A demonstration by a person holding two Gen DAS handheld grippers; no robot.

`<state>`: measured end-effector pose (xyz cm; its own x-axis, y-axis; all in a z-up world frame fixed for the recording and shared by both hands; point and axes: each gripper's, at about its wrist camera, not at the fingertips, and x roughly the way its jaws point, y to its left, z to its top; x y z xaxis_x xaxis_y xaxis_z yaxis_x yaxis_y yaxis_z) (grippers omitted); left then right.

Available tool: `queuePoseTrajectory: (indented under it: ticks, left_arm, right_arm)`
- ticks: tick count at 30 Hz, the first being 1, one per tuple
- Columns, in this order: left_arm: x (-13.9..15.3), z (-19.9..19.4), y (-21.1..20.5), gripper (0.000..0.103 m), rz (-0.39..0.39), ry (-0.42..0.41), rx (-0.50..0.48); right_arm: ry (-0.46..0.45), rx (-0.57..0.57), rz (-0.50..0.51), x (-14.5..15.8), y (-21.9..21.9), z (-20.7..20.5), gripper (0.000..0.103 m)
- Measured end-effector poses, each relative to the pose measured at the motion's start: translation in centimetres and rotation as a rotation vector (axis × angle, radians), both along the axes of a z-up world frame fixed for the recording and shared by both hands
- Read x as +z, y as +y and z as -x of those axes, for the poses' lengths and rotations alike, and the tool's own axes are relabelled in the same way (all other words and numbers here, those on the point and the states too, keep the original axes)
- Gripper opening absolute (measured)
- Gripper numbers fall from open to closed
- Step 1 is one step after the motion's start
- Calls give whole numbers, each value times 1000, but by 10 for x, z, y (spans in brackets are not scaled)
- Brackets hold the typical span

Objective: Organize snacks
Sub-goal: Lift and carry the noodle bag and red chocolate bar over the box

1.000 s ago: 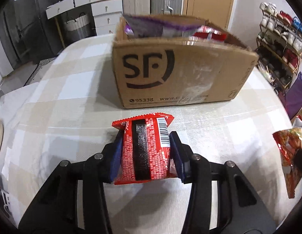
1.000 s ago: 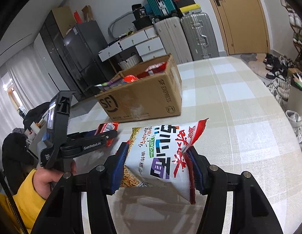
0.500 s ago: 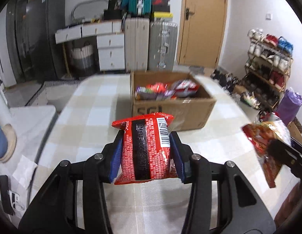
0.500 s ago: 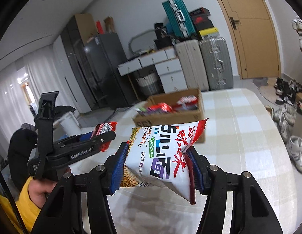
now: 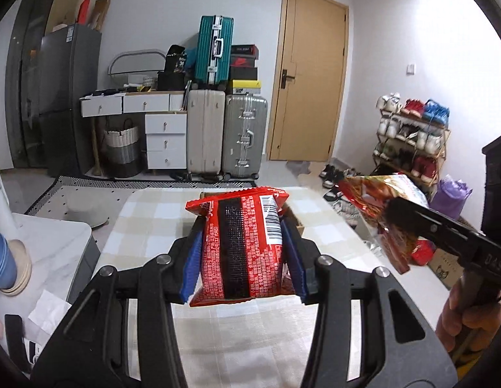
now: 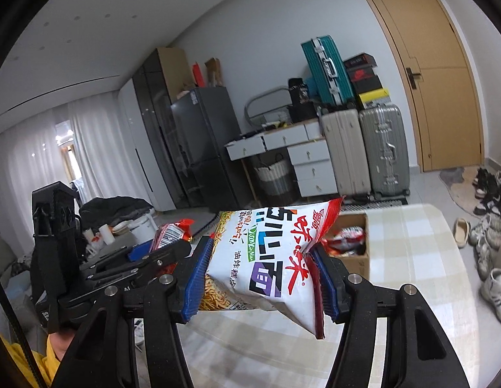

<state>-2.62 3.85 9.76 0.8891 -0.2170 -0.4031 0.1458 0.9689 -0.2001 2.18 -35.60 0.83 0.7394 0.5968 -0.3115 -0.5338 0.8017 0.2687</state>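
Observation:
My left gripper (image 5: 242, 265) is shut on a red snack packet (image 5: 240, 245) with a black stripe and barcode, held high above the checked tablecloth (image 5: 147, 223). My right gripper (image 6: 261, 278) is shut on a white noodle-snack bag (image 6: 266, 258) with red and purple print; it also shows in the left wrist view (image 5: 383, 213) at right. The cardboard box (image 6: 355, 242) with several snacks inside stands on the table beyond, mostly hidden behind both packets. The left gripper with its red packet (image 6: 169, 231) appears at left in the right wrist view.
Beyond the table stand suitcases (image 5: 228, 135), white drawers (image 5: 164, 139), a dark fridge (image 5: 66, 97) and a door (image 5: 305, 90). A shoe rack (image 5: 412, 142) is at right. A side counter with stacked bowls (image 5: 7, 268) lies at left.
Both grippers have risen and tilted upward with their packets still held. The box has shrunk in view and now sits mostly behind the packets; the room fills the frames.

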Motion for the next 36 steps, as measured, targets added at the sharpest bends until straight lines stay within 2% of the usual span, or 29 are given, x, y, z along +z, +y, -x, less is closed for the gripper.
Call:
queuePoseTrajectory:
  ticks: [4,8,11,16,22,25,30,32,36]
  left_arm:
    - [15,31,17,43,30,-11,-6]
    - [20,38,29,43,42,6,-10]
    - [22,29,33,43,50,41,-41]
    - [26,10,35,43,27,36,-38]
    - [25,-52,34,43,27,65,-39]
    - [22,-86,30,43,29,85,-44]
    - [2,-160,15,43,-13,148,-29]
    - [-9,-194,6,43,-60,160,-13]
    - [-30,-252,-4,43,-54,216,-27]
  right_arm:
    - [-25,16,9,6,10,14,59]
    - [-39,24,19,7,17,18,59]
    - [-31,26,34,10,22,2,59]
    - [-62,24,53,23,24,-15,59]
    - [-80,-6,83,38,22,-54,59]
    - [-56,-6,84,39,20,-81,59]
    - [-10,-16,102,35,19,-134,59]
    - [17,-24,109,30,19,-158,59]
    - [70,-40,134,15,24,-206,59]
